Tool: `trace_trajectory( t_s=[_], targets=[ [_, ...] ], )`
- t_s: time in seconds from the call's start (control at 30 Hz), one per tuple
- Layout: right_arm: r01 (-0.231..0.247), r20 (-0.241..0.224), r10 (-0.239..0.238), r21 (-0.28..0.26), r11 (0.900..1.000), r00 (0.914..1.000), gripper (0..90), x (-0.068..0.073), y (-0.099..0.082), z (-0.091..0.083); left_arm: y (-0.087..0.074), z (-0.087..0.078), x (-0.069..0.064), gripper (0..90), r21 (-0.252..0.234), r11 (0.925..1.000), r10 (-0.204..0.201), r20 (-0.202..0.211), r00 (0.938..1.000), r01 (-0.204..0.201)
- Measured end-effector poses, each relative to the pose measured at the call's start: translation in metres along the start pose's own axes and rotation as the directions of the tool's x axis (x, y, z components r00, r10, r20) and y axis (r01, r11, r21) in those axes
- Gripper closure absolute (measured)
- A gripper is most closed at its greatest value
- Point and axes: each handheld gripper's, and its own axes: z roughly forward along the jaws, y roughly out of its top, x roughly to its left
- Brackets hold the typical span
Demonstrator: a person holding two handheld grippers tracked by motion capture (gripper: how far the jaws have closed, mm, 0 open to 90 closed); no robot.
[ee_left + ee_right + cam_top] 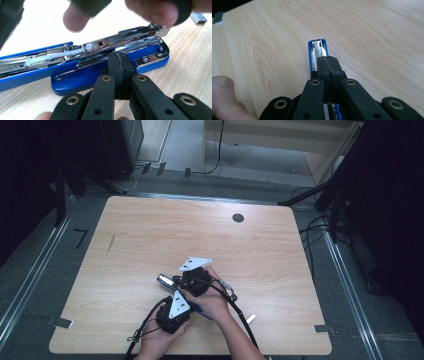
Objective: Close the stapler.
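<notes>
A blue stapler lies opened on the wooden table, its metal magazine bared and its blue top arm swung out to the left. My left gripper is shut, its tips right against the near side of the stapler's base. Fingers of the other hand hover over the magazine's front end. My right gripper is shut too and sits just above one blue, metal-lined end of the stapler. In the high view both grippers crowd together near the table's front, with the stapler's shiny end poking out to the left.
A short strip of staples lies on the wood beyond the stapler. A dark round hole sits at the table's back right. Grey tape tabs mark the front corners. Black cables trail toward the front edge.
</notes>
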Motion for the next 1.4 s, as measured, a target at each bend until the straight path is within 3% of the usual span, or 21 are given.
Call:
trace_trajectory(
  t_s=[0.47, 1.03, 1.4],
  targets=[
    [-0.003, 0.042, 0.007, -0.084, 0.9964, 0.9991, 90.0, -0.006, -0.008, -0.05, 0.0, 0.0, 0.0, 90.0, 0.001, 1.0, 0.002, -0.001, 1.0, -0.002],
    [-0.053, 0.101, 0.068, -0.145, 0.988, 0.9926, 90.0, -0.02, -0.048, -0.1, 0.0, 0.0, 0.0, 90.0, 0.001, 1.0, 0.001, -0.001, 1.0, -0.001],
    [-0.091, 0.117, 0.111, -0.166, 0.982, 0.9869, 90.0, -0.024, -0.077, -0.115, 0.0, 0.0, 0.0, 90.0, 0.002, 1.0, 0.001, 0.0, 1.0, -0.001]
  ],
)
